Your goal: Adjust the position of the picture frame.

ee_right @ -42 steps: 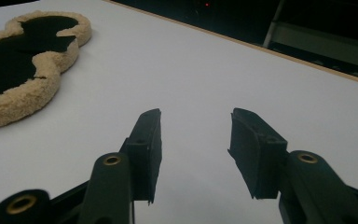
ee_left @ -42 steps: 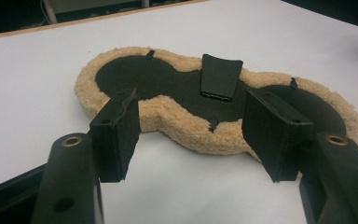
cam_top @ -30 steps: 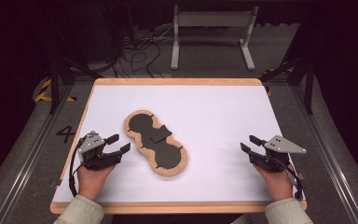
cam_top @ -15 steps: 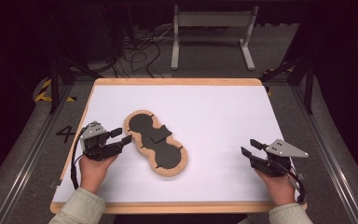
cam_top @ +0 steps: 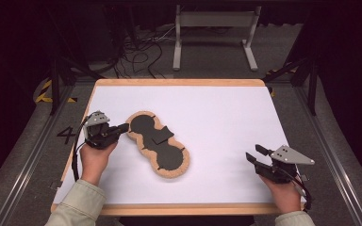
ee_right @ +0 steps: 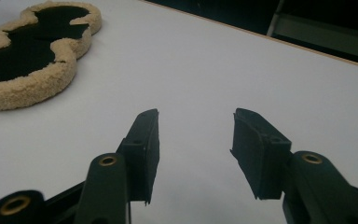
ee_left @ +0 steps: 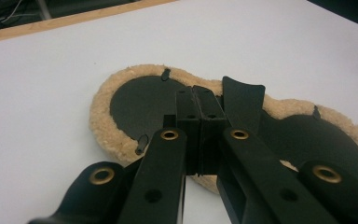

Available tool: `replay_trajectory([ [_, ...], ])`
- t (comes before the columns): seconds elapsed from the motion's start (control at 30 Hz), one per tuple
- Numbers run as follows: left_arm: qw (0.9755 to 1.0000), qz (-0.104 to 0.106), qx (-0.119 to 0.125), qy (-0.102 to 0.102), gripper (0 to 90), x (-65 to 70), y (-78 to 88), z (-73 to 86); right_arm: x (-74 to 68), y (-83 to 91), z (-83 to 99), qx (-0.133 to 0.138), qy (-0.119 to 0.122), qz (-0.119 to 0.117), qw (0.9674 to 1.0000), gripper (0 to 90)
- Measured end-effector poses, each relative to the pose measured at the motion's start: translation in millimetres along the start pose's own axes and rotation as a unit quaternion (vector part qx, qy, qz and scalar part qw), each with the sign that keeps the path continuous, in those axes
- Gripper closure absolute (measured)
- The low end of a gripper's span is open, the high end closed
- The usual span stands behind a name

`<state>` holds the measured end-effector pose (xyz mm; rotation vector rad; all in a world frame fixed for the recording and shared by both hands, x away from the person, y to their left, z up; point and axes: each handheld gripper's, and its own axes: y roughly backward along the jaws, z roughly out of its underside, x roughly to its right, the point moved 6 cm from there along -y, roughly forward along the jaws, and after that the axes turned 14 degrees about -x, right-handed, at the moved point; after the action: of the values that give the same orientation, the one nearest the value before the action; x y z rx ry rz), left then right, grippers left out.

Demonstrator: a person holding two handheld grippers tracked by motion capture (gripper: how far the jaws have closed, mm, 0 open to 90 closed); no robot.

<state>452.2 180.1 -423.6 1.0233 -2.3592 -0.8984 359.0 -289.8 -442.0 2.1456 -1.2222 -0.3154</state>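
Left hand-held gripper, closed, at fleece pad's edge.

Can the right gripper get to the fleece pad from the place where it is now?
Probably yes. The right gripper has open jaws and points toward the pad. Bare white table lies between them, with nothing in the way. The left gripper, jaws shut, is at the pad's far end.

White tabletop is mostly open: far half, right side and the wide stretch in front of the right gripper are free. Sole obstacle is the fleece-edged double-lobed pad, left of centre, just beside the left gripper.
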Motion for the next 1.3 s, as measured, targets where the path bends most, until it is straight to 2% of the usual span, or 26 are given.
replay_trajectory([
  [0.27, 0.9998, -0.011, 0.012, 0.006, 90.0, -10.9, -3.7, -12.5, -1.1, 5.3, 6.2, -0.003, -0.001, 0.005, 1.0000, 51.2],
  [0.33, 0.9999, -0.014, -0.006, -0.002, 90.0, -14.6, -11.0, -14.3, -0.8, 6.4, 7.5, -0.003, -0.005, 0.005, 1.0000, 50.7],
  [0.4, 0.9996, -0.025, -0.012, 0.004, 90.0, -17.6, -16.6, -15.8, -0.4, 8.0, 8.9, -0.003, -0.007, 0.006, 1.0000, 50.5],
  [0.5, 0.9988, -0.036, -0.019, 0.028, 89.9, -24.2, -23.7, -18.2, -0.5, 10.2, 11.3, -0.003, -0.006, 0.009, 0.9999, 50.5],
  [0.53, 0.9988, -0.036, -0.019, 0.028, 89.9, -24.2, -23.7, -18.2, -0.5, 10.2, 11.3, -0.003, -0.006, 0.009, 0.9999, 50.5],
  [0.57, 0.9972, -0.054, -0.018, 0.048, 89.9, -30.8, -25.7, -19.1, -0.6, 11.6, 13.6, -0.004, -0.006, 0.011, 0.9999, 50.4],
  [0.63, 0.9966, -0.053, -0.018, 0.060, 89.9, -37.2, -29.5, -19.6, -0.6, 12.0, 14.5, -0.005, -0.007, 0.012, 0.9999, 50.3],
  [0.73, 0.9948, -0.085, -0.034, 0.044, 90.0, -43.9, -41.4, -16.6, -0.4, 13.0, 17.3, -0.006, -0.008, 0.013, 0.9999, 50.3],
  [0.8, 0.9942, -0.087, -0.043, 0.048, 89.9, -46.4, -51.0, -12.8, -0.6, 13.2, 17.6, -0.006, -0.008, 0.013, 0.9999, 50.3],
  [0.87, 0.9932, -0.097, -0.055, 0.036, 89.9, -49.2, -60.3, -9.2, -1.7, 13.1, 17.8, -0.007, -0.004, 0.011, 0.9999, 50.1],
  [0.9, 0.9926, -0.104, -0.058, 0.022, 90.0, -51.4, -64.0, -7.4, -2.5, 12.8, 17.9, -0.008, -0.002, 0.009, 0.9999, 50.0],
  [0.97, 0.9923, -0.107, -0.060, 0.016, 90.0, -54.6, -67.6, -5.2, -4.0, 12.0, 18.2, -0.008, -0.001, 0.005, 1.0000, 50.0],
  [1.0, 0.9920, -0.109, -0.060, 0.020, 90.0, -57.8, -70.0, -3.6, -4.6, 11.6, 18.4, -0.009, 0.000, 0.003, 1.0000, 49.9],
  [1.17, 0.9937, -0.082, -0.049, 0.059, 90.0, -67.8, -76.4, 0.3, -6.6, 9.6, 20.3, -0.014, 0.007, 0.000, 0.9999, 49.7],
  [1.3, 0.9926, -0.086, -0.053, 0.068, 90.0, -74.1, -80.7, 1.2, -6.1, 9.4, 21.5, -0.015, 0.002, -0.003, 0.9999, 49.7],
])
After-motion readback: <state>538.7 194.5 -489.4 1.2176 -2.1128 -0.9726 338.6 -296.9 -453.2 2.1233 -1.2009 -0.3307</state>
